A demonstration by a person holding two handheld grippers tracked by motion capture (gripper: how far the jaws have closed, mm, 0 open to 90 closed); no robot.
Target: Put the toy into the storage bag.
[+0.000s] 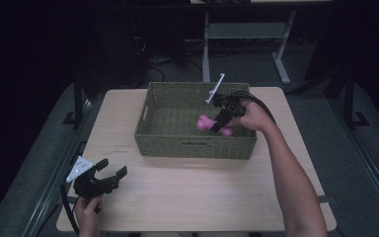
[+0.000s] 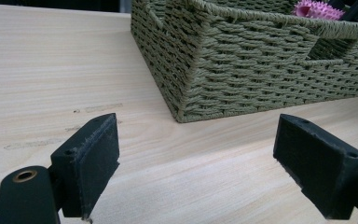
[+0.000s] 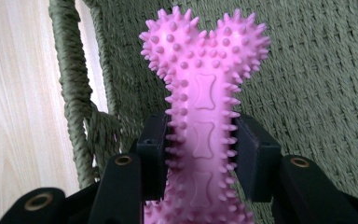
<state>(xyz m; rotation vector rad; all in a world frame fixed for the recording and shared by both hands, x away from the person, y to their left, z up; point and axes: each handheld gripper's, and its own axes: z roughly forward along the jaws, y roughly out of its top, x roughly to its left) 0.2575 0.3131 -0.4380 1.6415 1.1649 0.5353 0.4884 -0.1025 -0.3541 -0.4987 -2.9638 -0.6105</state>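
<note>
Pink spiked bone toy (image 3: 204,121) clenched mid-shaft by right gripper (image 1: 220,120).
Held inside woven basket (image 1: 194,147), likely for setting down; left gripper (image 1: 109,176) idles agape outside basket.

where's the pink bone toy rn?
The pink bone toy is clamped in the right gripper, over the right part of the green woven basket in the high view, near its right wall.

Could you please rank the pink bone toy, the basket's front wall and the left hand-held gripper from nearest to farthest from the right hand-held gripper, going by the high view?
1. Bone toy: clamped in the right hand-held gripper, inside the basket.
2. Basket's front wall: just below it.
3. Left hand-held gripper: far off, at the table's near left corner.
</note>
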